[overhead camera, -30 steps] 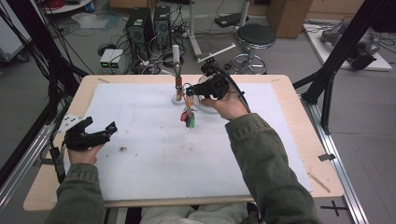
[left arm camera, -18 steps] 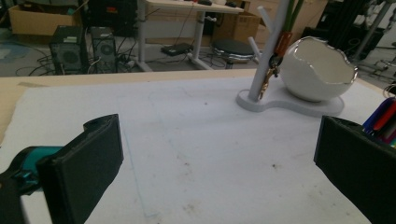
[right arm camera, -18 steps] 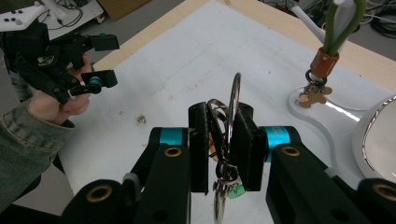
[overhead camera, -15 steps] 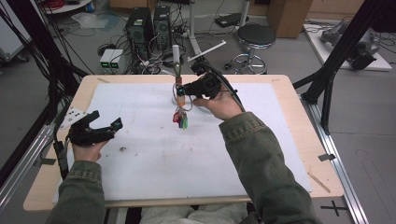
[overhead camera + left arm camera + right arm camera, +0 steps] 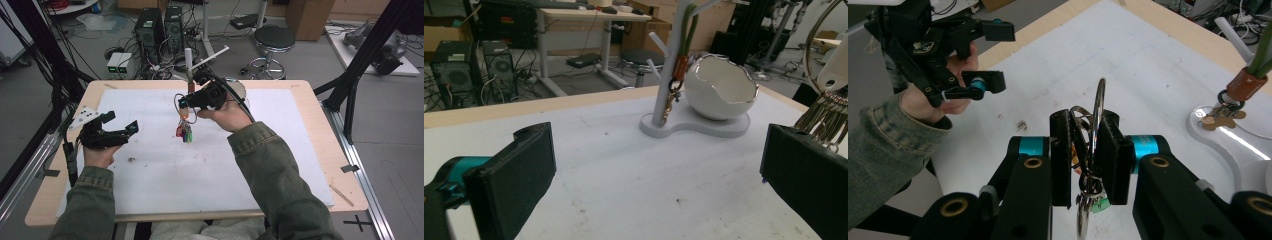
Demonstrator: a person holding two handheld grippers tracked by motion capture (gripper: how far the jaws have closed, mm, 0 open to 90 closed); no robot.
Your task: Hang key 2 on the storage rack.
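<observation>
High view looks down over the tabletop (image 5: pixel 300 150); each claw camera rides close and low, both catching the white stand (image 5: pixel 664 75).

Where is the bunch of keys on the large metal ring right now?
In the high view the bunch of keys hangs above mid-table, clamped in the right gripper, just in front of the white branched stand.

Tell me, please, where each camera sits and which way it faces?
High view: above the person's side, looking down on the white mat; both forearms show.
Left gripper view: on the left tongs, facing the white stand.
Right gripper view: on the right tongs, which clamp the key ring.
All share the stand.
</observation>
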